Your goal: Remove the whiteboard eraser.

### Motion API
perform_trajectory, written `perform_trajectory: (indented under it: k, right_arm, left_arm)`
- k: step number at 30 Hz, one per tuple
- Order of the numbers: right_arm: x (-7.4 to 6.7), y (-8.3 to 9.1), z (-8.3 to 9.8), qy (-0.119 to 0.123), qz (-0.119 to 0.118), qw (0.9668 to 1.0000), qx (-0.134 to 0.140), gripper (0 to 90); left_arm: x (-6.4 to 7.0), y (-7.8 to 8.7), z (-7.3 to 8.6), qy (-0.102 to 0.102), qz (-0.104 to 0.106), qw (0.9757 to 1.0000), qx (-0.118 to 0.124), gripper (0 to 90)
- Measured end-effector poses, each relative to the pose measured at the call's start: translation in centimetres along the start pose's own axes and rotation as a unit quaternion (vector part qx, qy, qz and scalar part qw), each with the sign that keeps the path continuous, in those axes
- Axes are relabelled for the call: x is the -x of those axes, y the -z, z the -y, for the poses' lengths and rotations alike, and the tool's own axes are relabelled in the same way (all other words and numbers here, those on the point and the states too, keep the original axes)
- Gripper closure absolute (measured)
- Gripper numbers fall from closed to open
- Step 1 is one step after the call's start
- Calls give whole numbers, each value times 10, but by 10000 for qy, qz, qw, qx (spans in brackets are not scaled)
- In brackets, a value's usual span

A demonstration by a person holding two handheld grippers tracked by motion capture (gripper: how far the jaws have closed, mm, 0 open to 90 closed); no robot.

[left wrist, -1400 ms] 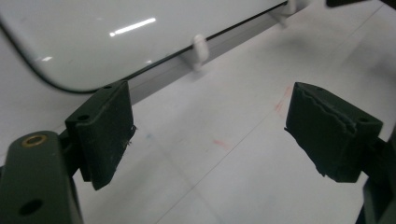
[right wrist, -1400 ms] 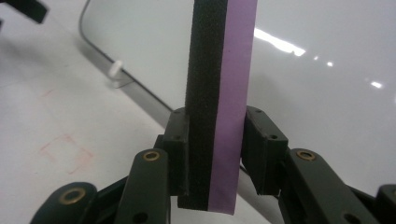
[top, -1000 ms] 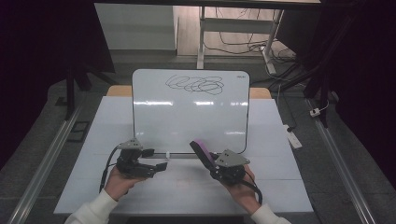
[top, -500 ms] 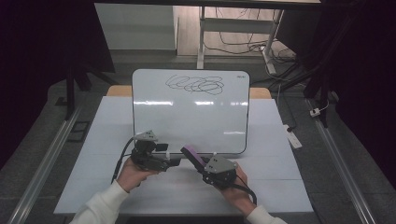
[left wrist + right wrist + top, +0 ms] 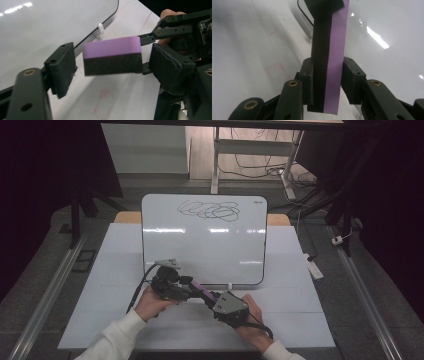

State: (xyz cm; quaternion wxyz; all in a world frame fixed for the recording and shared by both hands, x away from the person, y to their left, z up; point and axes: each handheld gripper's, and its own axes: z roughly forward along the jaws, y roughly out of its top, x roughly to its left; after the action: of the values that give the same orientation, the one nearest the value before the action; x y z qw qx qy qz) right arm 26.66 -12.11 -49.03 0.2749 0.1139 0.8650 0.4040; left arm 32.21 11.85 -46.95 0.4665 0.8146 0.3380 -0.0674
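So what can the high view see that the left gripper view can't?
High view: the black scribble at the top of the whiteboard, the whole table and the person's white sleeves.

Left gripper view: up close, the eraser is purple on top and black underneath. The left tool has just been closing its jaws around it, with a gap on each side. There are faint red marks on the table.

Both: the whiteboard, the table and the eraser held by the right tool.
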Motion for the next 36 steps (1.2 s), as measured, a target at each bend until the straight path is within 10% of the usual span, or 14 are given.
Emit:
perform_trajectory:
  k: [16, 23, 36]
  right_arm:
    - [4, -3, 2, -300, -269, 9992, -74, 537]
    - [26, 4, 6, -1138, -1212, 9860, 153, 373]
    - [55, 17, 15, -1617, -1497, 9749, 325, 303]
  left_arm:
    - [4, -3, 2, -179, -85, 9997, -120, 389]
    - [5, 0, 3, -469, -77, 9987, -182, 390]
    - [6, 4, 5, -877, 106, 9958, -248, 390]
